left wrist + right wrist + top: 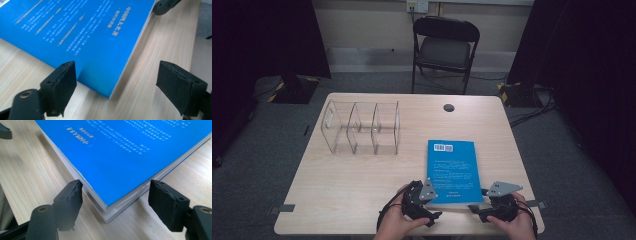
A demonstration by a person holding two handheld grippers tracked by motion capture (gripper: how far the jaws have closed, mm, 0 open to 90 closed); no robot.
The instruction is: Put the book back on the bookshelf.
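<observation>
A blue book [452,170] lies flat on the wooden table [347,190], back cover up, with a barcode at its far end. My left gripper [434,205] sits at the book's near left corner. In the left gripper view that gripper [116,82] is open: the corner of the book [87,37] lies between its pads, and the right pad [175,85] is well clear. My right gripper [479,200] is at the near right corner. In the right gripper view that gripper [115,197] straddles the corner of the book [125,152], pads close beside both edges.
A clear acrylic divider rack [362,127] stands at the back left of the table. A small black round disc [448,107] lies near the far edge. A black folding chair [444,45] stands beyond the table. The near table edge is just behind both hands.
</observation>
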